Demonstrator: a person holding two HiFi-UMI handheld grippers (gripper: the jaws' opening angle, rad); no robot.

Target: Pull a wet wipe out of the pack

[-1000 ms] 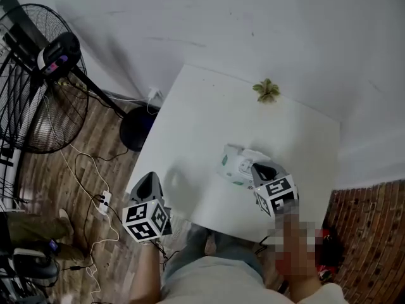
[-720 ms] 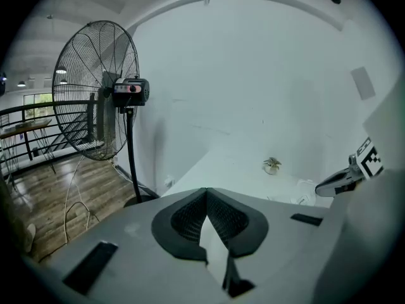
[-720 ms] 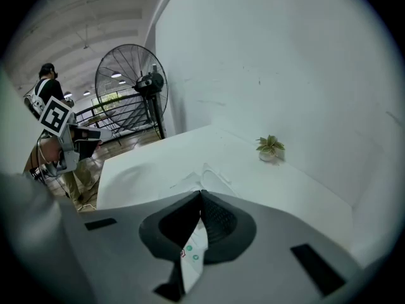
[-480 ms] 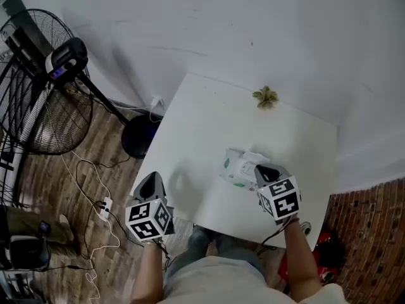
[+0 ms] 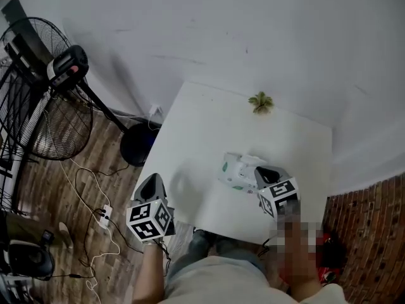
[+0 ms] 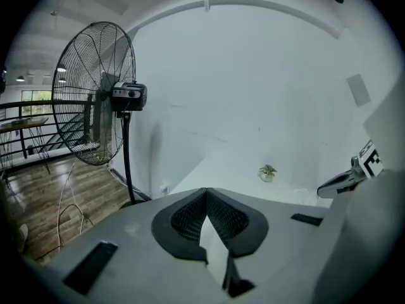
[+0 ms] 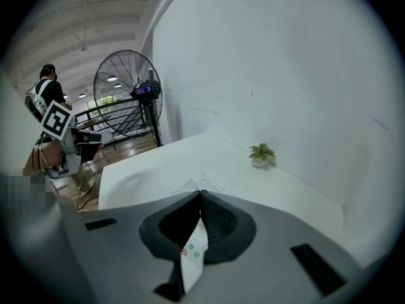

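Note:
The wet wipe pack (image 5: 238, 168), white with green print, lies on the white table (image 5: 209, 125) near its front right. My right gripper (image 5: 261, 170) sits at the pack's right end with its jaws together. In the right gripper view the shut tips (image 7: 201, 192) pinch a small crinkled peak of white wet wipe (image 7: 212, 183), and the pack (image 7: 193, 253) shows below through the gap. My left gripper (image 5: 152, 185) hangs at the table's front left edge, away from the pack, shut and empty (image 6: 206, 191).
A small potted plant (image 5: 261, 101) stands at the table's far edge by the wall. A standing fan (image 5: 38, 100) with a round base (image 5: 136, 141) is to the left, with cables (image 5: 95, 195) on the wooden floor. A person (image 7: 47, 94) stands far behind.
Almost nothing: the head view drifts slightly, while both grippers and the pack keep their places.

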